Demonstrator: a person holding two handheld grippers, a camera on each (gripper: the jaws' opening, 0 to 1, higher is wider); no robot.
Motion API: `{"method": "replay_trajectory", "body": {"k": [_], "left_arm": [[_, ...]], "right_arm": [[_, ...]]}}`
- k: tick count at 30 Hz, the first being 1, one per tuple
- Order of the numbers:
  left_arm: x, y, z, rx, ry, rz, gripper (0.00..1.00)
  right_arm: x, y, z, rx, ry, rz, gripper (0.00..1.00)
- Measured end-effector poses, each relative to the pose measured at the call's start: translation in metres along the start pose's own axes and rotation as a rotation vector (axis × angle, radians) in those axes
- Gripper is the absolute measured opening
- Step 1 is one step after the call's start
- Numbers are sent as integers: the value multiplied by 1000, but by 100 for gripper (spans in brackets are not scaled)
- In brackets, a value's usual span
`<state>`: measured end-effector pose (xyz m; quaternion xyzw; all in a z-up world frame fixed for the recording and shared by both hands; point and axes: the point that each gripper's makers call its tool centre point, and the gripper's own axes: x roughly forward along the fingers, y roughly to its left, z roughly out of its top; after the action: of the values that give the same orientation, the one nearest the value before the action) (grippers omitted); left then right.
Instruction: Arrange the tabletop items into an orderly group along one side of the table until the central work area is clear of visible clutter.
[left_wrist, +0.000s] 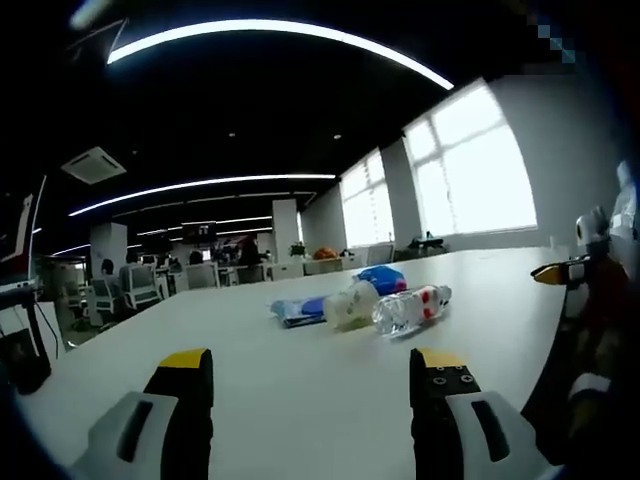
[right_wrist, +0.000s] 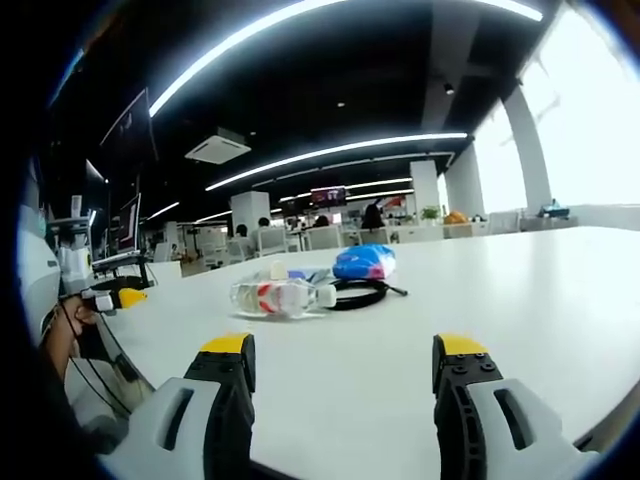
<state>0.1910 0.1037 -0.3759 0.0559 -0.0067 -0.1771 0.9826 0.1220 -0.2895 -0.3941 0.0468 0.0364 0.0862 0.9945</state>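
Note:
A small cluster lies in the middle of the white table (left_wrist: 250, 400). It holds a clear plastic bottle with a red label (left_wrist: 410, 308), a pale bottle (left_wrist: 352, 303), a blue bag (left_wrist: 382, 278) and a flat blue packet (left_wrist: 298, 310). My left gripper (left_wrist: 312, 365) is open and empty, a short way before the cluster. From the other side I see the red-label bottle (right_wrist: 272, 296), a black cable loop (right_wrist: 358, 293) and the blue bag (right_wrist: 364, 261). My right gripper (right_wrist: 345, 350) is open and empty, apart from them.
The right gripper's yellow tip (left_wrist: 555, 272) pokes in at the table's right edge. The left gripper (right_wrist: 115, 296), with a hand (right_wrist: 60, 335) behind it, sits at the table's left edge. Office desks and chairs (left_wrist: 130, 285) stand beyond the table; bare tabletop (right_wrist: 540, 290) surrounds the cluster.

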Motion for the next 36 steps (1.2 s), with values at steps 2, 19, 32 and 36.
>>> {"method": "replay_trajectory", "body": {"k": [2,19,32,36], "left_arm": [[1,-1,-1,-2,9,0,80],[0,1,-12,-9,66,13,80],[8,-9,-8,8,74,-26,80],[14,-18,-5,38,85,-61,80]], "right_arm": [[0,-1,-1,2,1,1,69],[1,2,-9,0,20,23,70],[2,3,-7,59,-6,50,66],[3,6,-7,30,0,82,66]]}}
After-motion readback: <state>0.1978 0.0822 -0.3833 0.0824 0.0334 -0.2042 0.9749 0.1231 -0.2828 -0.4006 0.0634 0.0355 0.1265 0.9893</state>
